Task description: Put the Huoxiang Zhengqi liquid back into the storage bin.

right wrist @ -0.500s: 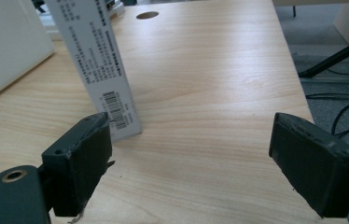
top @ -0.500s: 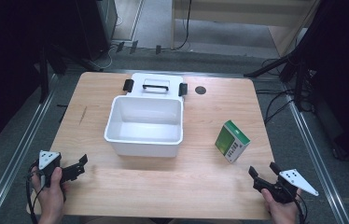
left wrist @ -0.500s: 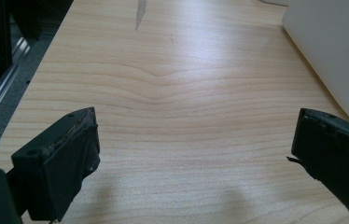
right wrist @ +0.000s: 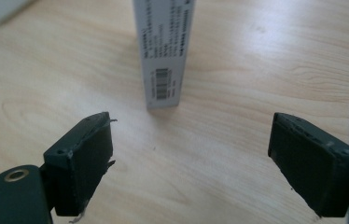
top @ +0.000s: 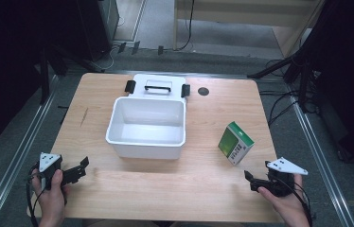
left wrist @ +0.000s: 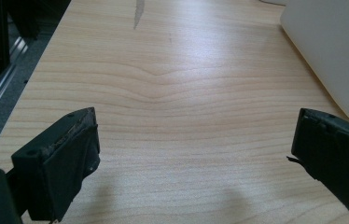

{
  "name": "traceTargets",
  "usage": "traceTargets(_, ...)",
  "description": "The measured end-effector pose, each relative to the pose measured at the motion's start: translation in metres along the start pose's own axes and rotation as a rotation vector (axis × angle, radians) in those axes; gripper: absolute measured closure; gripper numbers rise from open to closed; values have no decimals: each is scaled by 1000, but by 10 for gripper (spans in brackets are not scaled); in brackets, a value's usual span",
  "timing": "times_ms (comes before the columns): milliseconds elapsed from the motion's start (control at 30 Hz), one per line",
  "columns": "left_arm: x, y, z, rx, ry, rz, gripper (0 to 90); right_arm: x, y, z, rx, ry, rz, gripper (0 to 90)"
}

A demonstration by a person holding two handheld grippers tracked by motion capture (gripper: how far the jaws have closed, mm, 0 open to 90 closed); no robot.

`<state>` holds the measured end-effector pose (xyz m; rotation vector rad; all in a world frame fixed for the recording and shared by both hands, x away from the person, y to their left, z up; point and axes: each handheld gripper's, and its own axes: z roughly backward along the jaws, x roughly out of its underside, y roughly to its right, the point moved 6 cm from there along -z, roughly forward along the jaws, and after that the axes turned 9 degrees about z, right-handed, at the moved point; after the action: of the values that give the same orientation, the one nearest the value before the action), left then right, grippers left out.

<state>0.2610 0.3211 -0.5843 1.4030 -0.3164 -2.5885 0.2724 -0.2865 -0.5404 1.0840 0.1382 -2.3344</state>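
Your right gripper (top: 253, 182) sat at the near right edge of the tabletop (top: 203, 189), jaws spread wide and empty, aimed at the small green-and-white carton (top: 235, 143). In the right gripper view that carton (right wrist: 163, 51) stood just beyond the jaws, barcode end toward you, not yet between them. Your left gripper (top: 81, 166) rested at the near left, jaws likewise apart with nothing held; its own view showed bare wood and the bin's corner (left wrist: 336, 51). Farther in, the white plastic bin (top: 147, 126) stood empty at mid-table, its lid (top: 157, 85) lying off, just behind it. Judged progress: nothing grasped or loaded yet; picking up the carton and placing it in the bin, probably lidding too, remained.
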Motion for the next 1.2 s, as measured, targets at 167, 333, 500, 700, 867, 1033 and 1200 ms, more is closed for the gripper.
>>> traceTargets(167,0,0,-1,-2,-4,-1,21,-14,-2,4,15,-246,144,142)
traceTargets(333,0,0,-1,2,-6,-2,21,-29,-4,9,-54,-372,143,141)
traceTargets(500,0,0,1,12,3,4,21,-53,-3,14,-88,-478,161,131)
traceTargets(700,1,0,1,13,1,2,21,-68,-4,12,-122,-539,178,130)
traceTargets(867,1,0,1,12,0,3,21,-78,-5,8,-121,-572,200,134)
traceTargets(1033,1,0,1,13,-2,2,21,-95,-6,8,-127,-563,213,216)
traceTargets(1200,1,0,1,15,-2,3,21,-108,-4,5,-105,-567,222,242)
